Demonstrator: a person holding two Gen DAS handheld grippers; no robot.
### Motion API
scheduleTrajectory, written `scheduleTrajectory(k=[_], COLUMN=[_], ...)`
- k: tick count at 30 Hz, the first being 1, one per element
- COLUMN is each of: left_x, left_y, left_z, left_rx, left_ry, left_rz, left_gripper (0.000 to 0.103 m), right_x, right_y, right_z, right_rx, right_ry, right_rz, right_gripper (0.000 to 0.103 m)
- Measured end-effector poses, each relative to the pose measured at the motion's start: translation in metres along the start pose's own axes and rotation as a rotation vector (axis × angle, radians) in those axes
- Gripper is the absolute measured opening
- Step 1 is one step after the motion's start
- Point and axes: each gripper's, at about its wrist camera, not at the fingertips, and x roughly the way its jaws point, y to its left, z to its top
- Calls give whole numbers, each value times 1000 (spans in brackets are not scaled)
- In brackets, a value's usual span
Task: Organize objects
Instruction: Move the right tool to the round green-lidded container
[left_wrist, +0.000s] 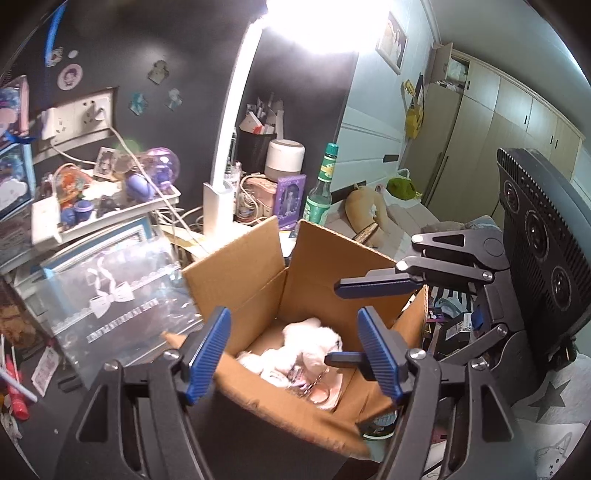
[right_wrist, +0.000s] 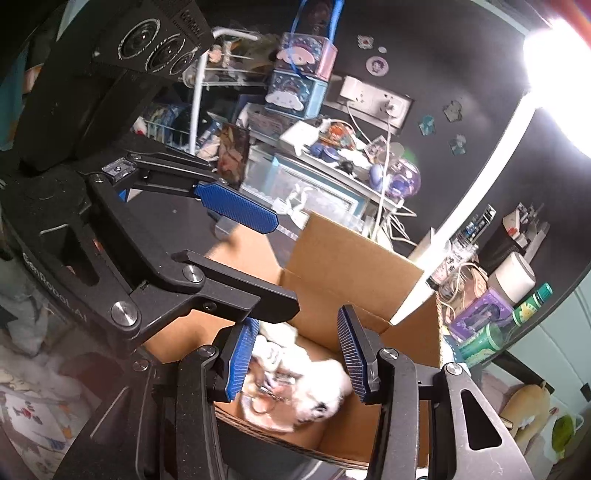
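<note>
An open cardboard box (left_wrist: 325, 269) stands on the dark desk with its flaps up. Inside lies a white plush toy (left_wrist: 314, 339) with a keyring and small pink items. The box (right_wrist: 343, 266) and the plush (right_wrist: 325, 380) also show in the right wrist view. My left gripper (left_wrist: 295, 350) is open and empty, hovering over the box's near edge. My right gripper (right_wrist: 299, 358) is open and empty above the plush. The right gripper (left_wrist: 340, 321) reaches in from the right in the left wrist view; the left gripper (right_wrist: 280, 258) shows at upper left in the right wrist view.
A white desk lamp (left_wrist: 229, 147) shines behind the box. A green bottle (left_wrist: 321, 188), a purple box (left_wrist: 290, 199), a white canister (left_wrist: 284, 158), cables and a cluttered white shelf (left_wrist: 99, 221) crowd the back. A clear bag (left_wrist: 122, 306) lies left of the box.
</note>
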Motion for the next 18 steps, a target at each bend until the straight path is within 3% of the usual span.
scheduleTrajectory(k=[7,11,18], left_x=[-45,-77,-111], left_y=[21,42,81], left_z=[-20,-40,-83], left_rx=[-28,-68,-148], left_ry=[-47,-77,-77], left_rz=[54,120,235], left_gripper=[69,82,83], right_x=[-1,6,34], right_y=[37,69,126], right_z=[23,38,52], right_rx=[-41,-81,-140], right_ry=[-50,-66,-57], right_rz=[62,140,303], right_gripper=[40,40,40])
